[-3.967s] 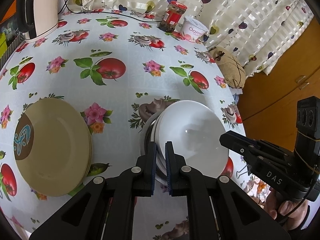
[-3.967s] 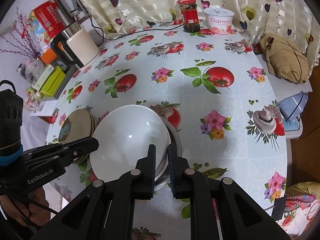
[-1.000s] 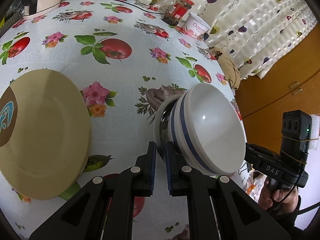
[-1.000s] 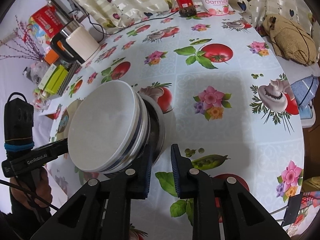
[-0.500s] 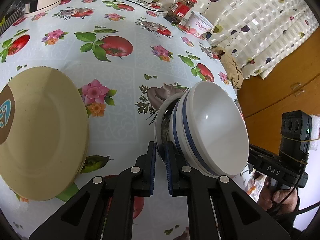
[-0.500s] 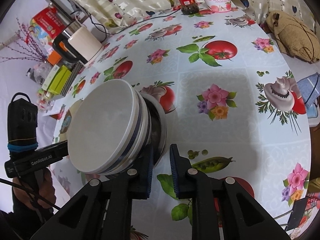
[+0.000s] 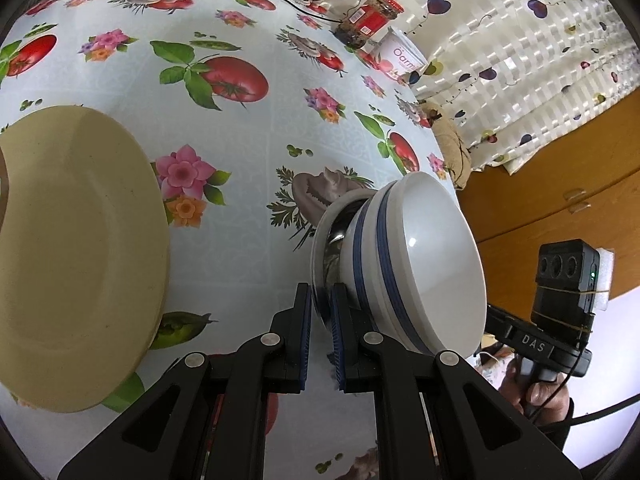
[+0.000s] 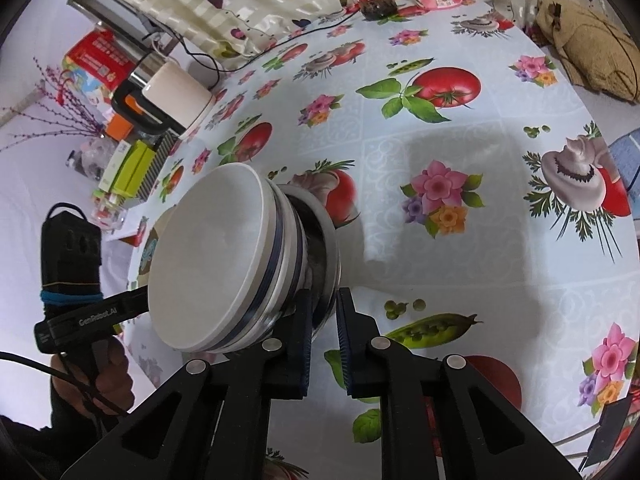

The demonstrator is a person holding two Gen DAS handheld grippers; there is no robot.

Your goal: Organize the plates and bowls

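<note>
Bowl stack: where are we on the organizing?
Done: beige plates already sit in one pile on the table. In hand: the bowl stack, white bowls over a steel one, is pinched at its bottom rim by the left gripper and the right gripper. Left: setting it down in its place.

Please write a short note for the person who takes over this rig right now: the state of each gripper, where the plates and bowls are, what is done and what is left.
Left gripper: shut on the rim of the lowest dish of the bowl stack.
Right gripper: shut on the same rim from the opposite side.
The stack, blue-striped white bowls on a metal dish, hangs between both grippers above the tablecloth.
The beige plates lie piled on the table to the left of the bowls.
Done: bowls nested, plates piled.
Left: set the bowl stack down, probably near the plates, then open both grippers.
</note>
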